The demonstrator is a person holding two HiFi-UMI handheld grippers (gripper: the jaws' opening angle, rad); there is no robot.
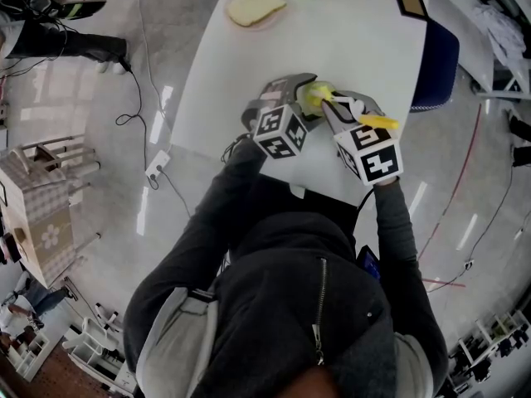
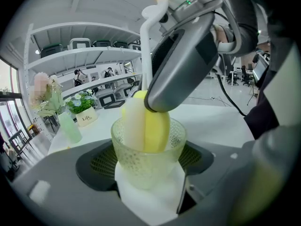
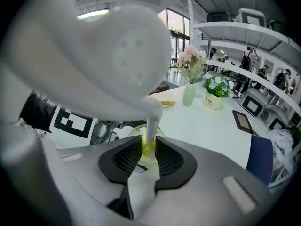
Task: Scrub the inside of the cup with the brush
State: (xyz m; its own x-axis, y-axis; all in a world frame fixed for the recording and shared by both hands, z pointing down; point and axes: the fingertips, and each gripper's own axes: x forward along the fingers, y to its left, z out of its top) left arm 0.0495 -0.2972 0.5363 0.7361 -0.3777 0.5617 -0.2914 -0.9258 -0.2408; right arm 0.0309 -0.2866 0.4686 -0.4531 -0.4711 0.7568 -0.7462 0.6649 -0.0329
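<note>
Head view: near the middle of the frame, on the white surface (image 1: 357, 48), the left claw (image 1: 309, 106) closes round the pale green cup (image 1: 315, 96). The right claw (image 1: 336, 113) sits just to its right, gripping the brush (image 1: 375, 122), whose yellow end juts rightward.

Left gripper view: the cup stands upright at lower centre, both pads pressing its sides. The yellow-and-white sponge head (image 2: 146, 124) is inside it and rises above the rim, with the right claw above it.

Right gripper view: at centre, the jaws are almost together, clamped on the thin white handle (image 3: 151, 121). The cup shows just beyond them.
</note>
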